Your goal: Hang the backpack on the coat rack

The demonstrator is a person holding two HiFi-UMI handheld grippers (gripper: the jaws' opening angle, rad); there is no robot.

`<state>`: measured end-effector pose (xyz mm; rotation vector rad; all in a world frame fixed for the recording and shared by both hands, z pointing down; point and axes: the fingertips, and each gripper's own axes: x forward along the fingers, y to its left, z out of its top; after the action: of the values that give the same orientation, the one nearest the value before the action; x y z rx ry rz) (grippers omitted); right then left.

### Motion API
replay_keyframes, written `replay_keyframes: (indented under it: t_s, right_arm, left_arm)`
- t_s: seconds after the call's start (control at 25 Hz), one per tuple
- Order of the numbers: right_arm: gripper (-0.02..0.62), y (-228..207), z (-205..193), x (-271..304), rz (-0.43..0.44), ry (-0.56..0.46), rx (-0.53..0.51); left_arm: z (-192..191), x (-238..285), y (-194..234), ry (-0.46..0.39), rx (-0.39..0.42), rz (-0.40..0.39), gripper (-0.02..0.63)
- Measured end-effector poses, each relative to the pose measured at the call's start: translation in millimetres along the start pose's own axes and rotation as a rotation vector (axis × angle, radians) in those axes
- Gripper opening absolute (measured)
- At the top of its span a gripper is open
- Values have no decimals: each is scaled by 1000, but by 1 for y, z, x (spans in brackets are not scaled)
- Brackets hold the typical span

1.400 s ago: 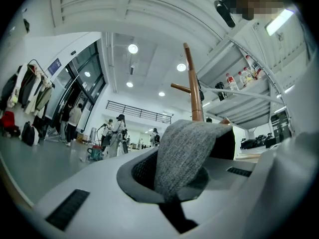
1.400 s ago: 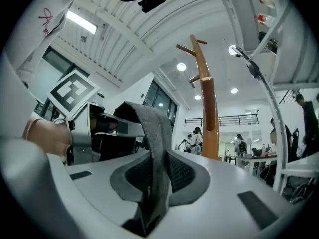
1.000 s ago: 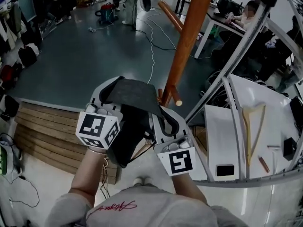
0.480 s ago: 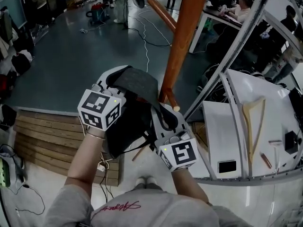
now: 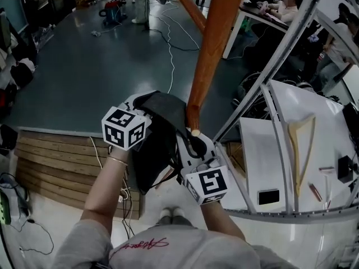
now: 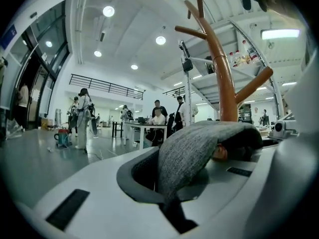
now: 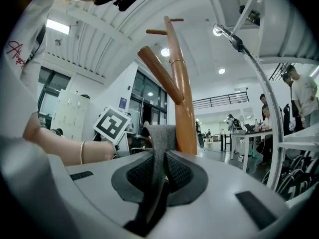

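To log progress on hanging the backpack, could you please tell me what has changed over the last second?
The left gripper and right gripper brought the strap in toward the coat rack; its peg tip, earlier clear to the strap's right, now sits at the strap by the right gripper. Unchanged: both stay shut on the strap, the backpack hanging below.

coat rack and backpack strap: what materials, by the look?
The coat rack is probably wood with a smooth orange-brown finish and slight sheen; it has a round trunk and pegs, and one peg end shows pale. The backpack strap is matte grey woven fabric: the heathered weave is visible and it folds limply.
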<state>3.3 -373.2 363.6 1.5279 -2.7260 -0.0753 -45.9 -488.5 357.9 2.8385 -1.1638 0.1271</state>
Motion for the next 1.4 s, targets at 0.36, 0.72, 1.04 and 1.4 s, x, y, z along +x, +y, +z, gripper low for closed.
replay_keyframes:
  t_s: [0.36, 0.72, 1.04, 1.4]
  right_arm:
    - [48, 5, -14, 2, 33, 5, 33]
    - [63, 12, -25, 4, 63, -37, 36]
    - [51, -4, -9, 2, 42, -69, 124]
    - [77, 10, -30, 9, 43, -64, 76]
  left_arm:
    - [-28, 15, -23, 49, -35, -245, 21]
    - [-36, 5, -37, -55, -20, -320, 21]
    - [-16, 9, -25, 73, 65, -273, 21]
    - [-32, 10, -52, -121, -122, -459, 23]
